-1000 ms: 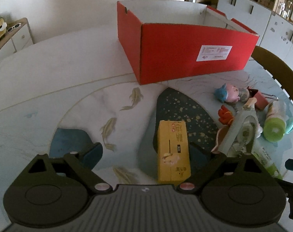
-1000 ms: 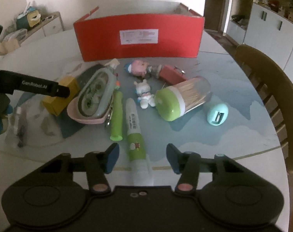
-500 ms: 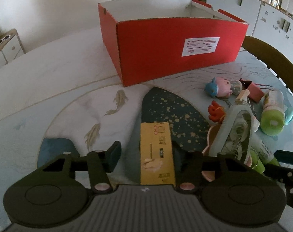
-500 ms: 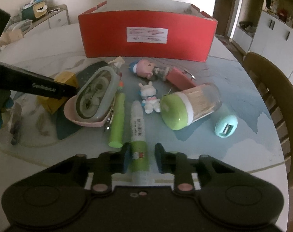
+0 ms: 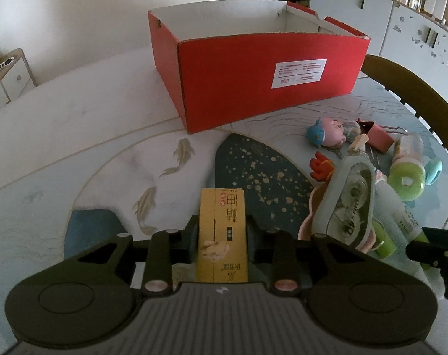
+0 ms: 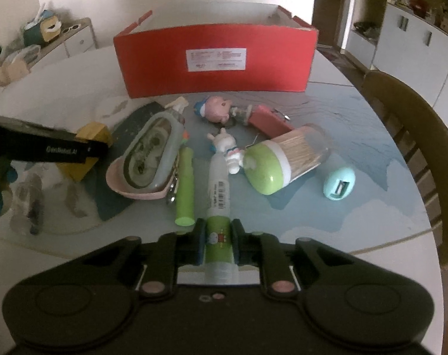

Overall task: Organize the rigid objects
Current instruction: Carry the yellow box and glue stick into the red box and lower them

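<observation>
Both grippers are loaded: my left gripper (image 5: 223,236) has its fingers clenched on the yellow carton (image 5: 222,233), and my right gripper (image 6: 218,244) has its fingers pinching the green end of the glue tube (image 6: 218,207), which points away from me toward the table's middle. The red box (image 5: 253,68) stands open toward the far edge. To do this well I'd lift each item straight up before carrying it, clear the near wall, and only let go once inside the box.

The tube's nozzle lies just beside the rabbit figure (image 6: 228,151) and the green stick (image 6: 184,186), so dragging it could scatter them. The tape dispenser (image 5: 352,201) on its pink dish sits just beside the carton. The toothpick jar (image 6: 286,159), pig toy (image 6: 216,109) and sharpener (image 6: 339,185) lie between me and the box, so I'd pass above them.
</observation>
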Demonstrator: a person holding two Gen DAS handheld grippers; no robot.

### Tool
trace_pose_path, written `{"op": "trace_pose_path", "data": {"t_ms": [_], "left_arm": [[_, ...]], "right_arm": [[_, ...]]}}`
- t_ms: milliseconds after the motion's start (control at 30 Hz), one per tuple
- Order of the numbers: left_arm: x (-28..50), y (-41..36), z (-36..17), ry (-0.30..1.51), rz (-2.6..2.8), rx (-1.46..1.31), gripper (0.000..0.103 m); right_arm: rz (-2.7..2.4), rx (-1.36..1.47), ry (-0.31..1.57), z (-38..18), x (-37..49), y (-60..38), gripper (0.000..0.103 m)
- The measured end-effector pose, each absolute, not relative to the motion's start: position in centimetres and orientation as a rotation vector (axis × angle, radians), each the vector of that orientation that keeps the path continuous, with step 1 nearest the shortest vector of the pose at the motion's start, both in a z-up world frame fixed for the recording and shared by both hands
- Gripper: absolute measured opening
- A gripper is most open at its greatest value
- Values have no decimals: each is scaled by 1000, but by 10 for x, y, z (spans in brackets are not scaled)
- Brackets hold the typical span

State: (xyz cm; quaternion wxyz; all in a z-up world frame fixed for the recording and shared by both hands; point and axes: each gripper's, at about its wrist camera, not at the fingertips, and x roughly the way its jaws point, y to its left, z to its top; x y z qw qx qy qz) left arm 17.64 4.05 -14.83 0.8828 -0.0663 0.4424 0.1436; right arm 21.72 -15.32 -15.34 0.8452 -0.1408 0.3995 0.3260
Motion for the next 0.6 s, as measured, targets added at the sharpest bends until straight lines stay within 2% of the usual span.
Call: {"op": "trace_pose_path", "data": {"t_ms": [600], "left_arm": [[160, 45, -81, 914, 217, -169, 30]], "right_arm": [[702, -217, 801, -61, 219, -150, 16]]}}
